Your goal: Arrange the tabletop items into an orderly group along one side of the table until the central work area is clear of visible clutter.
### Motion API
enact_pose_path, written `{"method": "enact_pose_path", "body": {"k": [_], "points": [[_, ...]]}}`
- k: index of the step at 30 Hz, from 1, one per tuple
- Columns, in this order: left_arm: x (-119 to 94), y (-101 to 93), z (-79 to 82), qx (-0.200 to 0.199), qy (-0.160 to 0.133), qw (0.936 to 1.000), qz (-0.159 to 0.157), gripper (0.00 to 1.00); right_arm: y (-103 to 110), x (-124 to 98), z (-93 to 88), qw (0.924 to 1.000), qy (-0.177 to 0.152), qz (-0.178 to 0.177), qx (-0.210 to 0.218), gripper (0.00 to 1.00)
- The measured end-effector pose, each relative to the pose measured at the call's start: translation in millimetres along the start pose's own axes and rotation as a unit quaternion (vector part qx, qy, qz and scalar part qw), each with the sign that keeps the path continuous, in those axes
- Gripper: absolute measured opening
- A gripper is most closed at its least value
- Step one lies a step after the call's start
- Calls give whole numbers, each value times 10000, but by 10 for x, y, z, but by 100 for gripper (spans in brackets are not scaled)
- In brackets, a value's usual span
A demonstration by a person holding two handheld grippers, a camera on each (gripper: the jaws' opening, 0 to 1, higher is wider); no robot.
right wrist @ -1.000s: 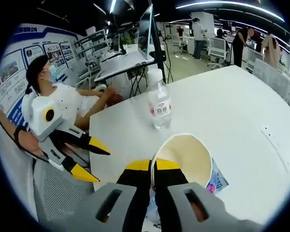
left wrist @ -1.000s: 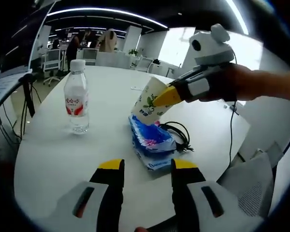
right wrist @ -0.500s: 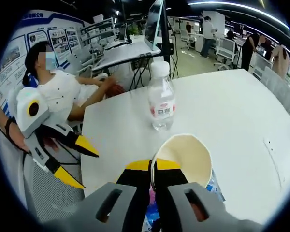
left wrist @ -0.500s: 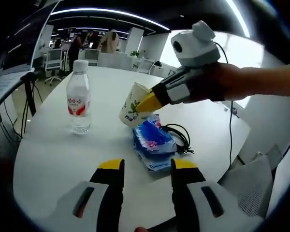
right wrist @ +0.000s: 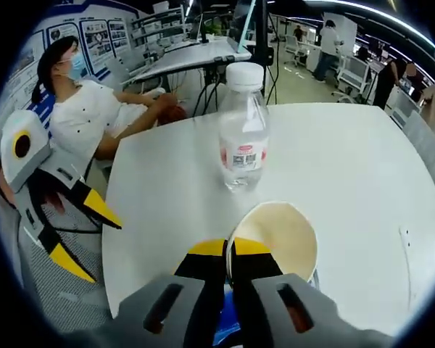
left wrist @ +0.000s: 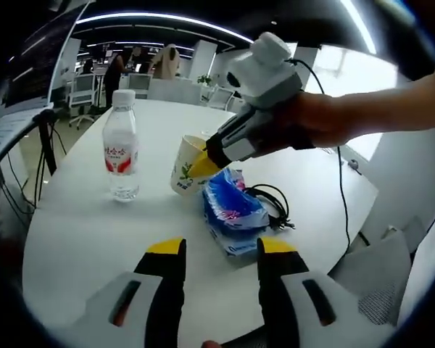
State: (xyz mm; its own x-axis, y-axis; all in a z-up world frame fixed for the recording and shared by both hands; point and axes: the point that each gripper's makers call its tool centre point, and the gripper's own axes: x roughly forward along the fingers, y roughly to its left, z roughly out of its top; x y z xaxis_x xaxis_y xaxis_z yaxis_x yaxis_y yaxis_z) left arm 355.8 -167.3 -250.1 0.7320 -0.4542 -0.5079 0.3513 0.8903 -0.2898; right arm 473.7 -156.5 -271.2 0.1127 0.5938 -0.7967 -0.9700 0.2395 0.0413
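Left gripper (left wrist: pixel 217 251): seen low in the left gripper view with its yellow-tipped jaws spread apart and nothing between them; it is held above the near edge of the table. In the right gripper view it is seen at the left (right wrist: pixel 78 232), off the table's edge, jaws likewise apart.
Tissue pack (left wrist: pixel 230 212): a blue and white soft pack laid on the table just beyond the left gripper's jaws, slightly to their right.
Black cable (left wrist: pixel 272 205): a coiled bundle lying just beside the pack, on its far right side.
Right gripper (right wrist: pixel 229 251): its jaws are pressed onto the rim of the paper cup, one inside and one outside the wall. In the left gripper view it is seen coming in from the right (left wrist: pixel 201 164), held by a hand (left wrist: pixel 320 120).
Paper cup (left wrist: pixel 183 168): white with a green leaf print, pinched at the rim and tilted; it is placed between the pack and the bottle. Whether its base touches the table cannot be told. Its cream inside is seen in the right gripper view (right wrist: pixel 278 238).
Water bottle (left wrist: pixel 120 154): clear, white-capped, red-labelled, standing upright on the table near the cup but apart from it.
Table (left wrist: pixel 87 232): white and rounded.
Seated person (right wrist: pixel 83 121): in a white top, beyond the table's edge.
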Motion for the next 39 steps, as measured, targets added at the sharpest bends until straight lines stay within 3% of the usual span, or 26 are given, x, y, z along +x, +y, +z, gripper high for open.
{"method": "enact_pose_path", "body": {"k": [27,39], "points": [[-32,39,0,-178,9,9998,64,38,-303,429,50,9986,340,-72,-407,0],[-16,53,4,-301,-32,9995,53,38,-249,450,75,9956,500,-58,-790,0]]}}
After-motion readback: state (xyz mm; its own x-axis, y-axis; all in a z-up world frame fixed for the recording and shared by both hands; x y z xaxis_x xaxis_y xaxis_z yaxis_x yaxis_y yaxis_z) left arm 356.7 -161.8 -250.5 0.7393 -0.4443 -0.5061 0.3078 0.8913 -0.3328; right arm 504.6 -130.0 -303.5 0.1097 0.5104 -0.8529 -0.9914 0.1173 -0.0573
